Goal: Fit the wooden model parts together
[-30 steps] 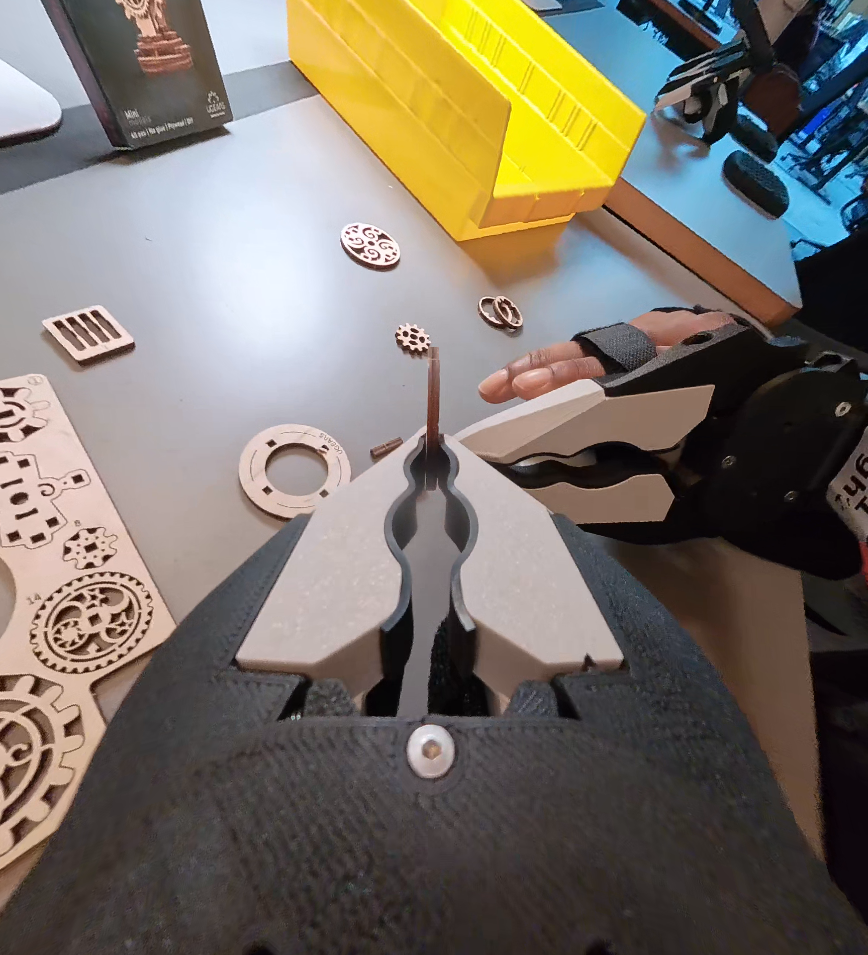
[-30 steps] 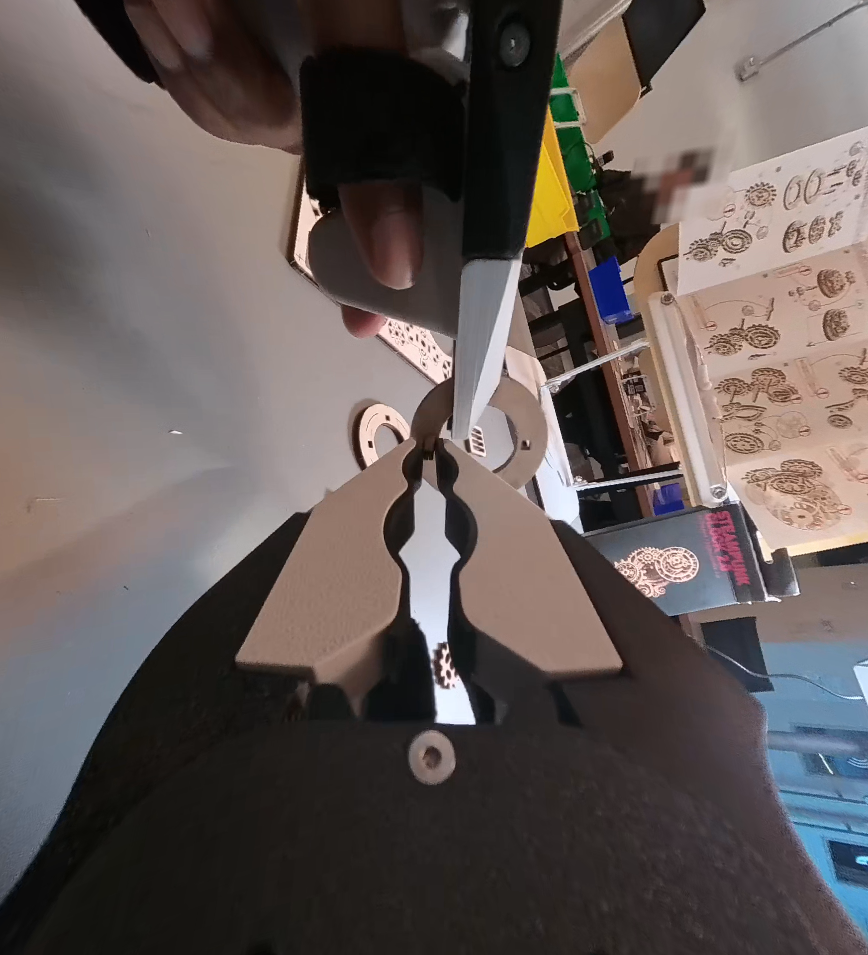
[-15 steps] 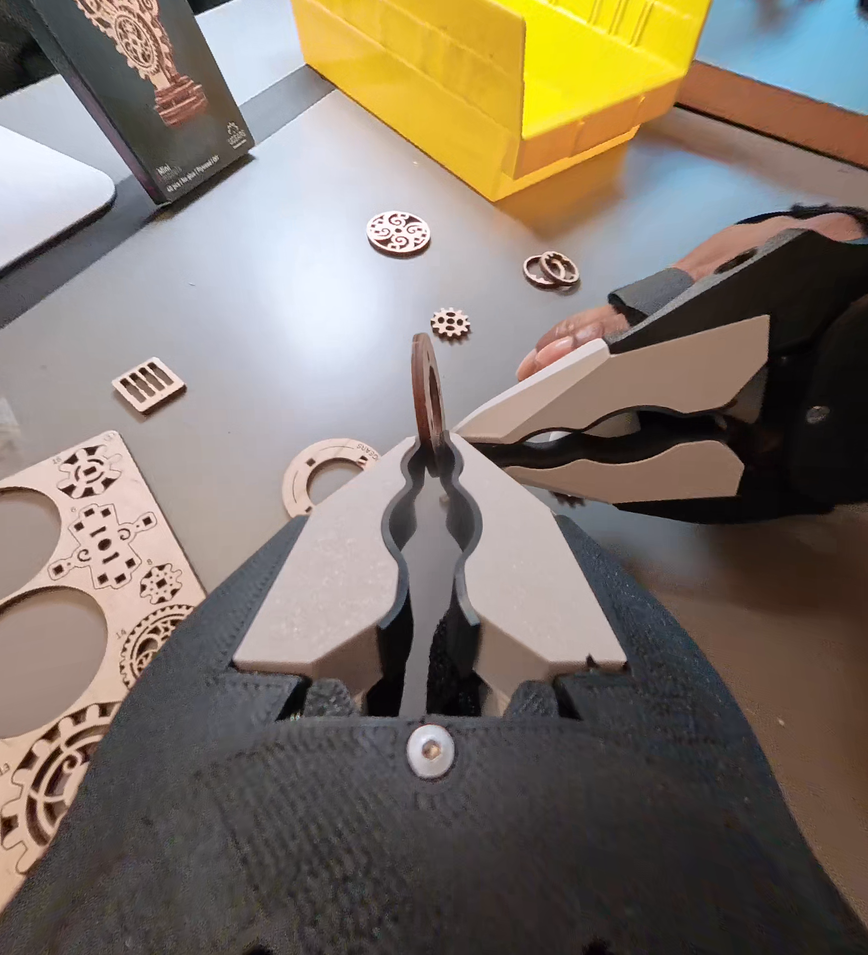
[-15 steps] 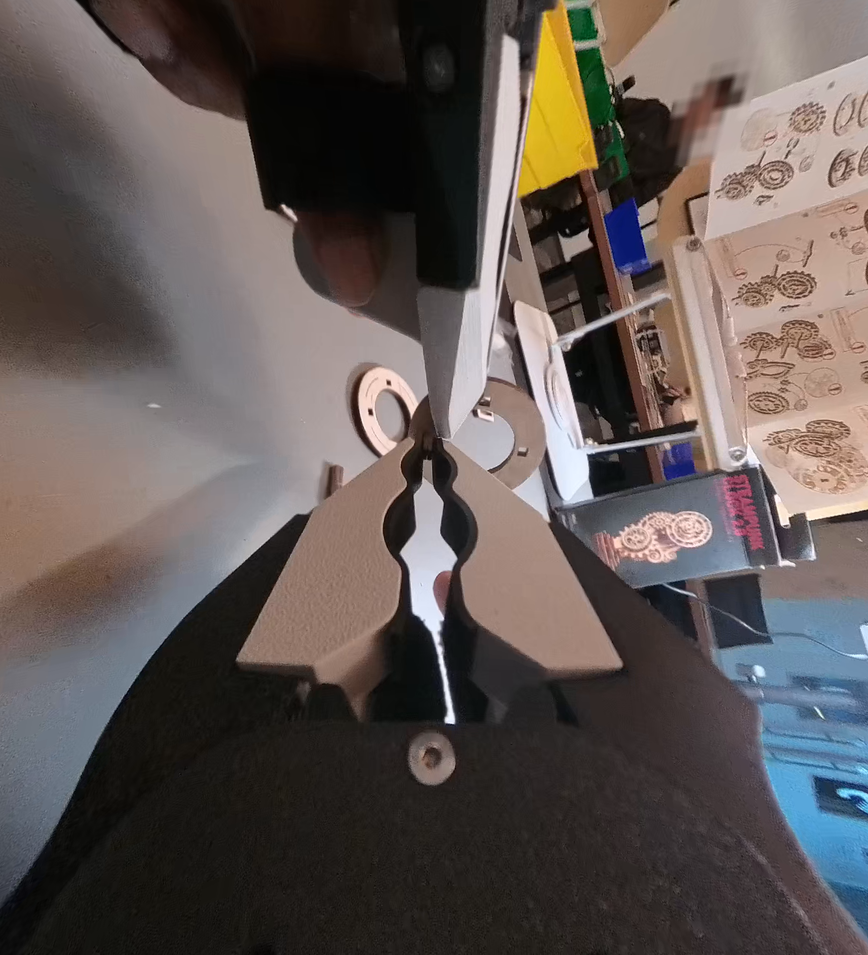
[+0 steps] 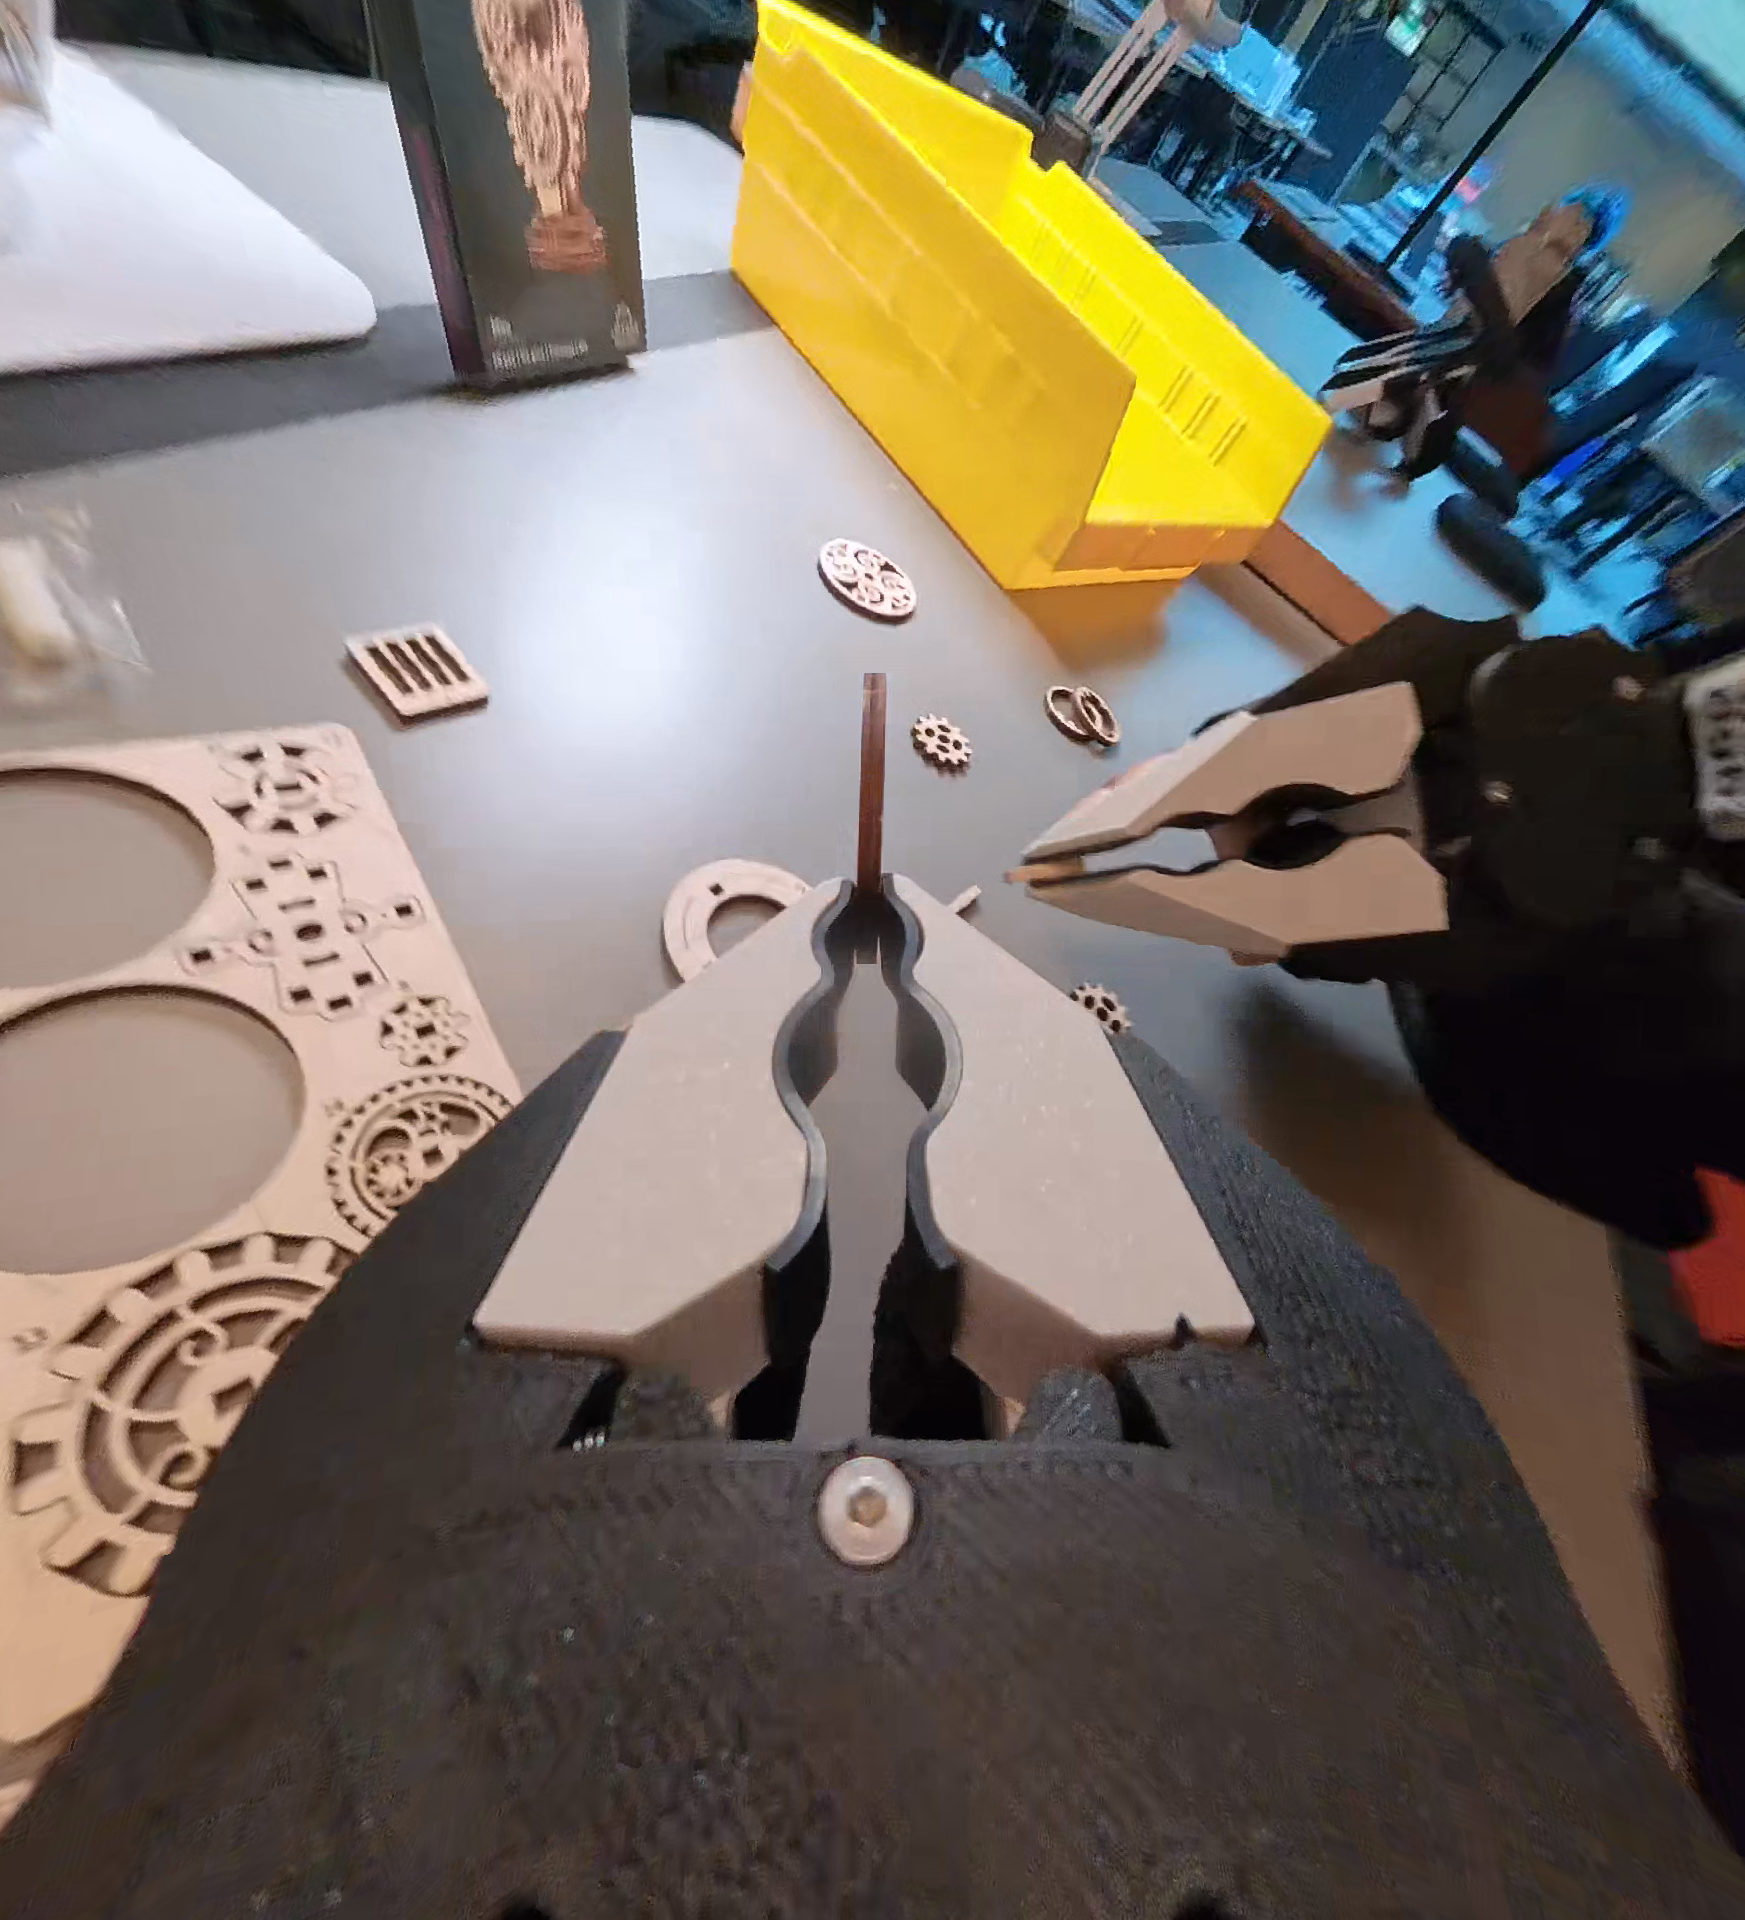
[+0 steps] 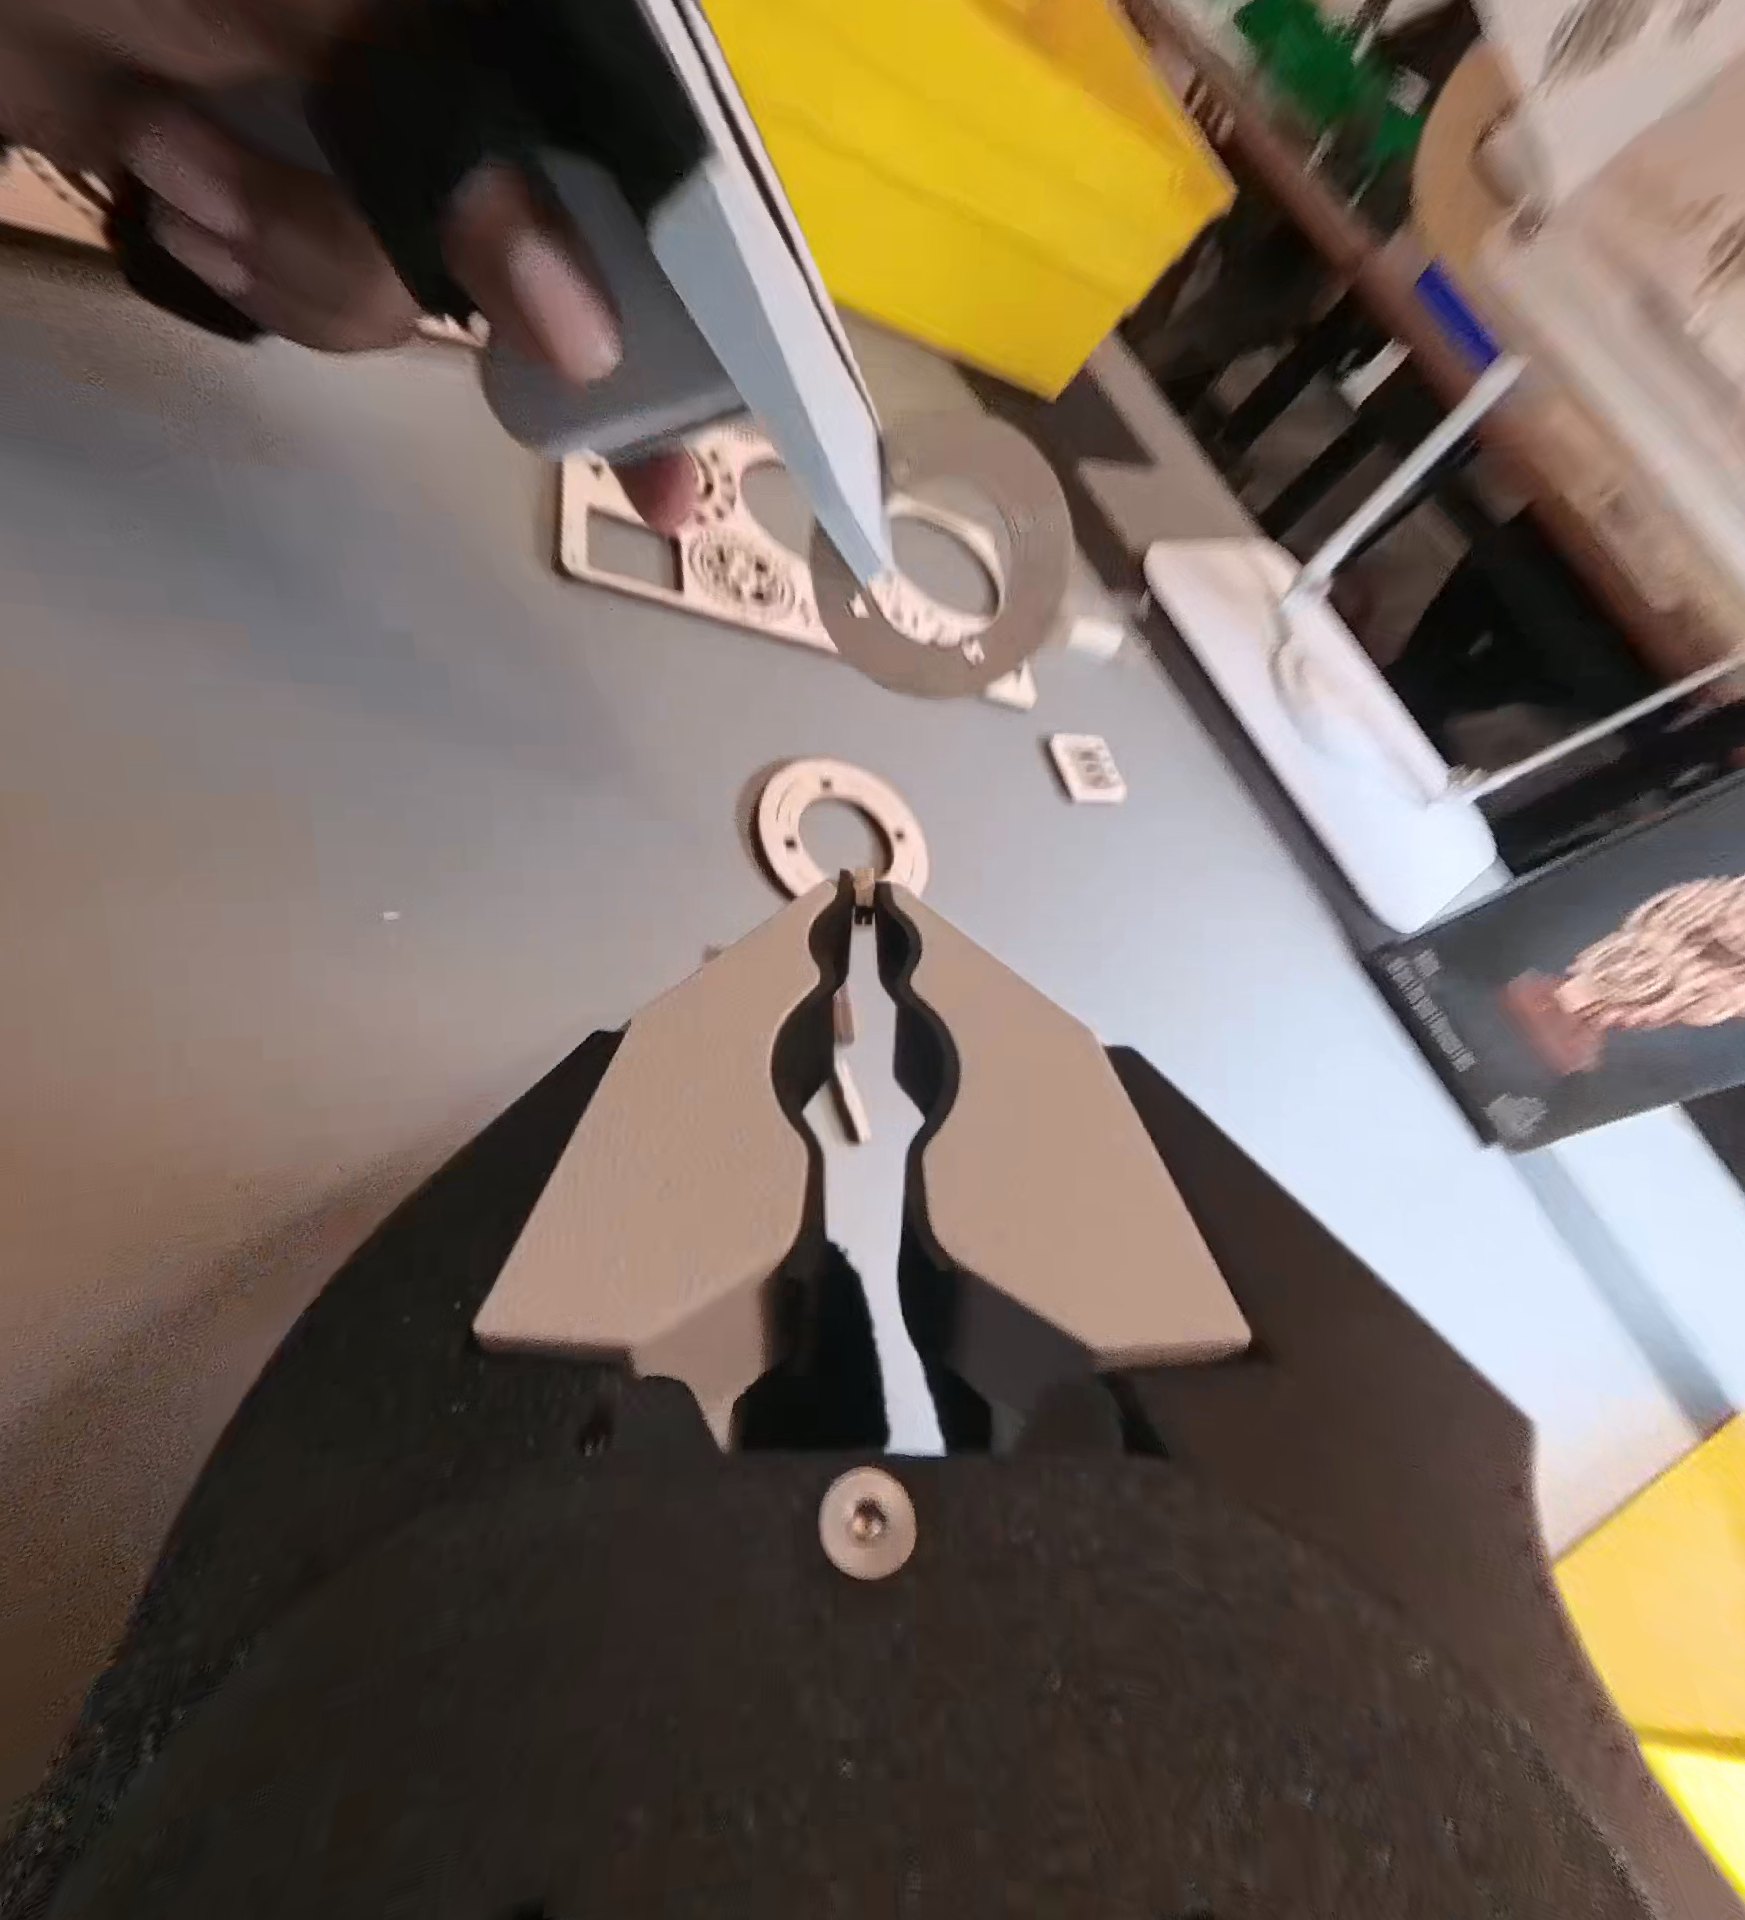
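Observation:
My left gripper [image 5: 868, 896] is shut on a dark wooden ring [image 5: 870, 779], held upright and seen edge-on above the grey table [image 5: 587, 540]. In the right wrist view the same ring [image 6: 1039, 582] shows face-on in the left gripper [image 6: 873, 561]. My right gripper [image 6: 860, 891] is shut on a small wooden peg [image 6: 860, 900]. In the left wrist view it [image 5: 1026, 875] hovers to the right of the ring, a short gap away, with the peg's tip [image 5: 1015, 876] pointing at it. A pale flat ring [image 5: 733, 914] lies on the table under both.
A punched wooden parts sheet [image 5: 120, 1039] lies at the left. Loose parts are scattered: a grille [image 5: 416, 670], an ornate disc [image 5: 866, 580], small gears [image 5: 941, 741], two small rings [image 5: 1081, 715]. A yellow bin [image 5: 1003, 343] and a dark box [image 5: 525, 187] stand behind. The left gripper's tips are roughly 7 cm from the right gripper's. Left tips and right tips are each some 15 cm from the grille [image 5: 416, 670]. Look for it in the right wrist view [image 6: 1083, 761] too.
The right gripper, whose tips were against the ring, has pulled away to the right with the peg. The left gripper has swung and still holds the ring upright.

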The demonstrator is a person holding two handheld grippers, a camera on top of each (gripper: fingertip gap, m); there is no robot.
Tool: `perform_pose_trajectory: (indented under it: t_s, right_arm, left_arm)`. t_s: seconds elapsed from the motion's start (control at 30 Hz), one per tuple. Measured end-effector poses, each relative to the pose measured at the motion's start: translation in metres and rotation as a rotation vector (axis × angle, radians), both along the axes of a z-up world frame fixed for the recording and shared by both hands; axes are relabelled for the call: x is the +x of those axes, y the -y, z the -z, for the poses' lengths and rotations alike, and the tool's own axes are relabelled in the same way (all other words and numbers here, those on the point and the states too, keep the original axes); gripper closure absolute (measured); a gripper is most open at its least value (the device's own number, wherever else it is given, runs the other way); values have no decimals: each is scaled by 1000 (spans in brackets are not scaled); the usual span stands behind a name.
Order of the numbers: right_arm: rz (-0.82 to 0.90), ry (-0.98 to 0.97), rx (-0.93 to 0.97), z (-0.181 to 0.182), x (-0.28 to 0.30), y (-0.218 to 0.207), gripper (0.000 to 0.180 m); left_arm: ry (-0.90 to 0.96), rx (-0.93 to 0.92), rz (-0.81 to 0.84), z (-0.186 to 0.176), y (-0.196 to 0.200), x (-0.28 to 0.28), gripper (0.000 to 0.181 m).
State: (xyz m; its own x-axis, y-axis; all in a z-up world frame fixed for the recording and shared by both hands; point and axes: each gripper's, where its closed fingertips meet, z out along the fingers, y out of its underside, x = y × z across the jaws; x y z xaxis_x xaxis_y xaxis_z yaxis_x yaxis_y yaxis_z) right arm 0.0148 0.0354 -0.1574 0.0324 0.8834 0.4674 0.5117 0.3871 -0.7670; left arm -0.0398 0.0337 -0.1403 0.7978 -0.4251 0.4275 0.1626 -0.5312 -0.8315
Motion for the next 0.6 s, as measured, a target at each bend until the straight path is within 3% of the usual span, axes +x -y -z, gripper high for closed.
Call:
perform_pose_trajectory:
  t_s: [0.2, 0.33, 0.4, 0.47, 0.6]
  right_arm:
    - [8, 229, -301, 35, 4, -39, 178]
    - [28, 374, -321, 53, 9, -55, 160]
    - [50, 367, -293, 47, 9, -61, 146]
    - [39, 307, -292, 31, 6, -61, 146]
    - [-135, 271, -374, 8, -7, -19, 144]
  left_arm:
    - [85, -125, 30, 21, 7, 4, 179]
    - [61, -164, 30, 31, 14, 2, 179]
    - [81, -188, 31, 35, 16, -1, 179]
    - [113, -208, 33, 36, 16, -1, 179]
    - [232, -279, 84, 37, 22, 10, 179]
